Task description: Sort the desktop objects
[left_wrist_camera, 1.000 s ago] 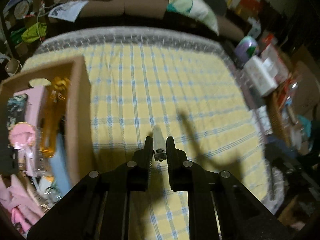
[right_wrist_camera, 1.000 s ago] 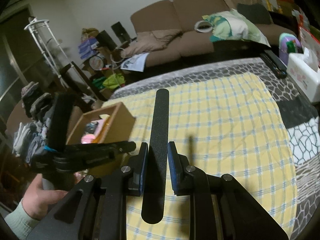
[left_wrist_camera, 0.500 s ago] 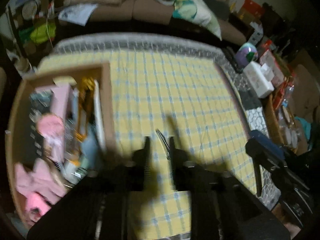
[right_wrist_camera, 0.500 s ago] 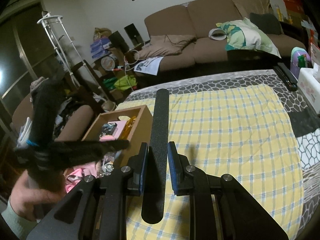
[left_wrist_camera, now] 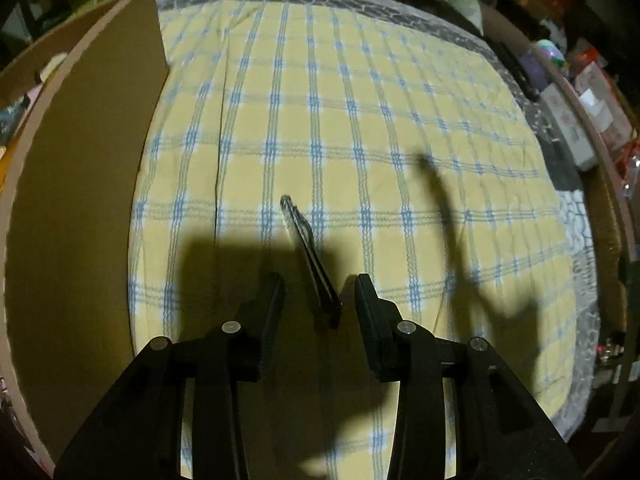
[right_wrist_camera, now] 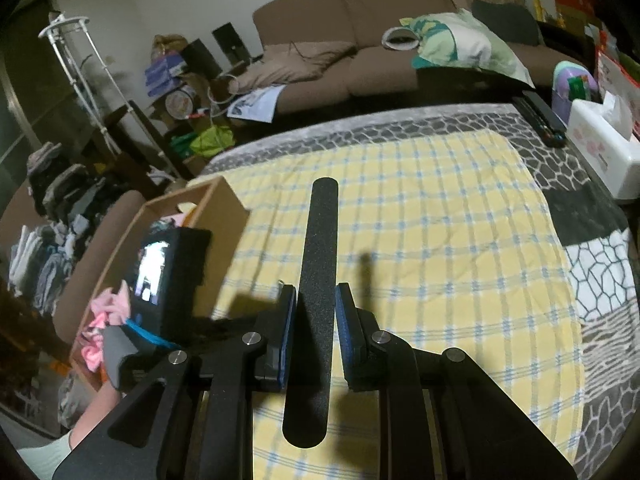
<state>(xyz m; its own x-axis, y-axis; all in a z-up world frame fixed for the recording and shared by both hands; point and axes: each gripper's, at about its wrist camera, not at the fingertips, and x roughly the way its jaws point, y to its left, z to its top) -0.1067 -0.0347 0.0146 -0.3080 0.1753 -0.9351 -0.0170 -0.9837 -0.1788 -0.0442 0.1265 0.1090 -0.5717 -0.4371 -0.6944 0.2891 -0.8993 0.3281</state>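
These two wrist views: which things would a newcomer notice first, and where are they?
In the right wrist view, a long black nail file stands out, clamped upright in the right gripper above the yellow checked cloth. In the left wrist view, a slim metal nail clipper lies on the cloth between the opening jaws of the left gripper, beside the brown box.

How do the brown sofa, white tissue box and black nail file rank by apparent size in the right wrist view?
1. Brown sofa, largest.
2. Black nail file, though nearness to the camera enlarges it.
3. White tissue box, smallest.
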